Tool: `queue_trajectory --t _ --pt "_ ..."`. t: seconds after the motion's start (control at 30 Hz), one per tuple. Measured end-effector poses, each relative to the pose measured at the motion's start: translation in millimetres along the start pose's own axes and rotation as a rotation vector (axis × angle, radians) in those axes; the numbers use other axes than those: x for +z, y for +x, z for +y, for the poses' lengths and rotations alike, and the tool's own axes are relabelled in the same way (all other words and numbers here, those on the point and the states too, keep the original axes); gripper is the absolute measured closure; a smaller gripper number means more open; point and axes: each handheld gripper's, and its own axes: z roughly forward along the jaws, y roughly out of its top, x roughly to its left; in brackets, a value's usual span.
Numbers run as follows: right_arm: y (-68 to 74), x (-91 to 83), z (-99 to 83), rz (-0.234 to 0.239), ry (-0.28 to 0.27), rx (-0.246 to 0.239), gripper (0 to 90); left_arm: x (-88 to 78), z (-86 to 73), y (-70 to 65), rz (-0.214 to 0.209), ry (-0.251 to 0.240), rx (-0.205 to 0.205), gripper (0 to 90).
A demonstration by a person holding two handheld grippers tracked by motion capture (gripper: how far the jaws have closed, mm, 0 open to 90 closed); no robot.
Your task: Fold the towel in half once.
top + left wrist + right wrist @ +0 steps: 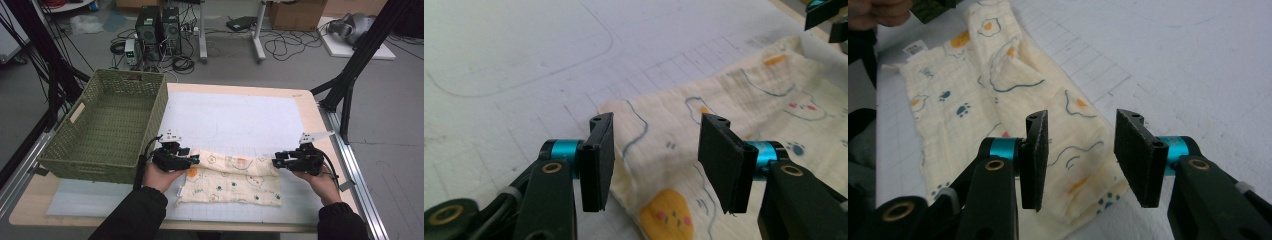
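A cream cloth (235, 181) printed with fried eggs and paw marks lies folded lengthwise on the white gridded mat (235, 115), near the front. My left gripper (194, 160) is at the cloth's left end, and in the left gripper view its jaws (656, 160) stand open with the cloth's corner (659, 135) lying between them, not pinched. My right gripper (276, 161) is at the right end. Its jaws (1083, 155) are also open, over the folded edge of the cloth (973, 75).
A green woven basket (90, 167) stands empty on the table's left side, close beside my left hand. The wooden table edge (320, 130) runs along the right. Beyond the table are computers, cables and black stand legs on the floor.
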Motion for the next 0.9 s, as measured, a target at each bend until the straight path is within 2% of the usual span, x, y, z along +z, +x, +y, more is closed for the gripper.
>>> queue_trajectory --t 0.1,0.17,0.2,0.3,0.33,0.37,0.47,0.67,0.73,0.77,0.9 --pt "-0.8 12.5 4.9 -0.007 0.037 -0.015 55.9 8.3 2.3 5.2 0.015 0.006 -0.034 50.4" --pt "-1.5 20.8 5.6 -0.001 0.065 -0.020 58.0 15.4 2.1 8.2 0.035 0.052 -0.031 55.9" --pt "-2.3 24.4 5.4 0.002 0.079 -0.024 60.0 18.4 1.3 9.8 0.031 0.065 -0.040 57.7" --pt "-2.3 31.3 3.9 0.021 0.120 -0.036 69.4 23.3 -0.4 11.3 0.022 0.083 -0.023 74.2" --pt "-2.0 31.7 3.7 0.026 0.126 -0.040 75.3 23.5 -0.7 11.1 0.021 0.081 -0.020 83.2" --pt "-1.4 31.6 3.4 0.033 0.126 -0.047 79.5 23.6 -0.8 11.0 0.016 0.086 -0.023 85.6" --pt "-0.9 31.3 2.2 0.058 0.119 -0.045 85.2 21.2 -0.5 10.0 0.013 0.087 -0.012 87.5" --pt "4.8 23.2 3.8 0.061 0.086 -0.058 85.7 7.5 2.7 2.5 -0.005 0.013 -0.005 87.6" --pt "7.8 18.0 4.0 0.067 0.068 -0.066 85.7 1.7 2.1 0.6 -0.009 0.000 0.006 87.6" --pt "10.2 14.5 3.7 0.070 0.060 -0.066 85.7 0.1 1.2 -0.1 -0.014 -0.009 -0.003 87.6" --pt "18.0 7.1 0.8 0.078 0.032 -0.088 85.6 -7.9 -6.9 -2.2 -0.026 -0.023 0.003 87.5"
